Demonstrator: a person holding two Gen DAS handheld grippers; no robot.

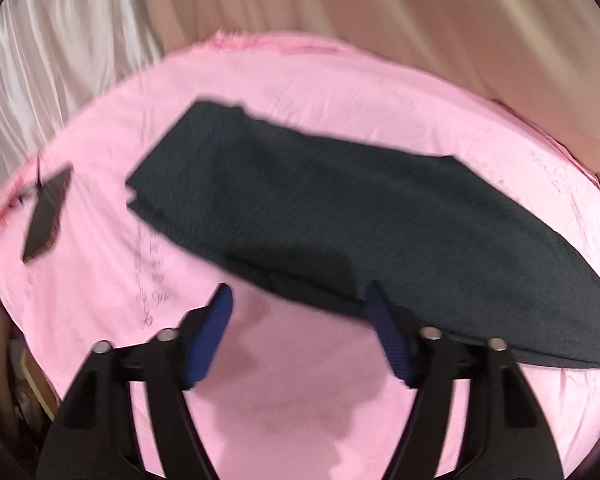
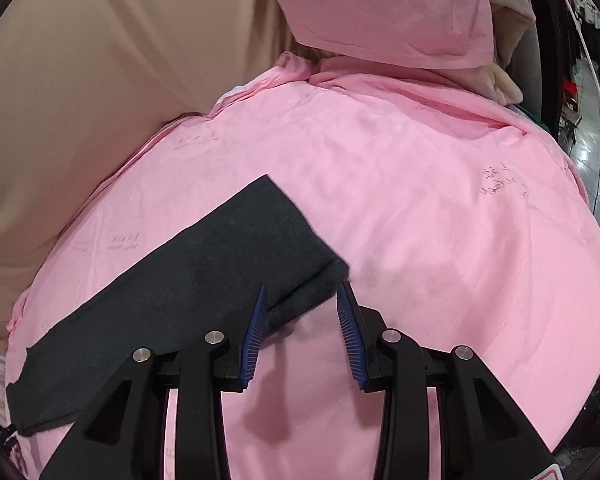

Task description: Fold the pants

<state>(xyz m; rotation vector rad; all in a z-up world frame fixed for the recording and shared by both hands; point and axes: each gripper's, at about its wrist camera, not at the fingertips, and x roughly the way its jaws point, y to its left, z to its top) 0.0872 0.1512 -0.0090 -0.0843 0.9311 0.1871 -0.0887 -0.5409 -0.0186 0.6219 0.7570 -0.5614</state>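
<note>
Dark grey pants (image 1: 340, 220) lie flat in a long strip on a pink sheet (image 1: 300, 400). In the left wrist view my left gripper (image 1: 298, 300) is open, its blue pads just above the strip's near edge, holding nothing. In the right wrist view the same pants (image 2: 180, 288) run from lower left to a squared end near the middle. My right gripper (image 2: 302, 294) is open and empty, with its left pad (image 2: 256, 320) over the near corner of that end. The left view is motion-blurred.
A dark flat phone-like object (image 1: 46, 216) lies on the sheet at the far left. Beige curtain (image 1: 420, 20) hangs behind the bed. A pink pillow (image 2: 380, 12) sits at the head. The bed edge and a shiny floor (image 2: 596, 152) are at the right.
</note>
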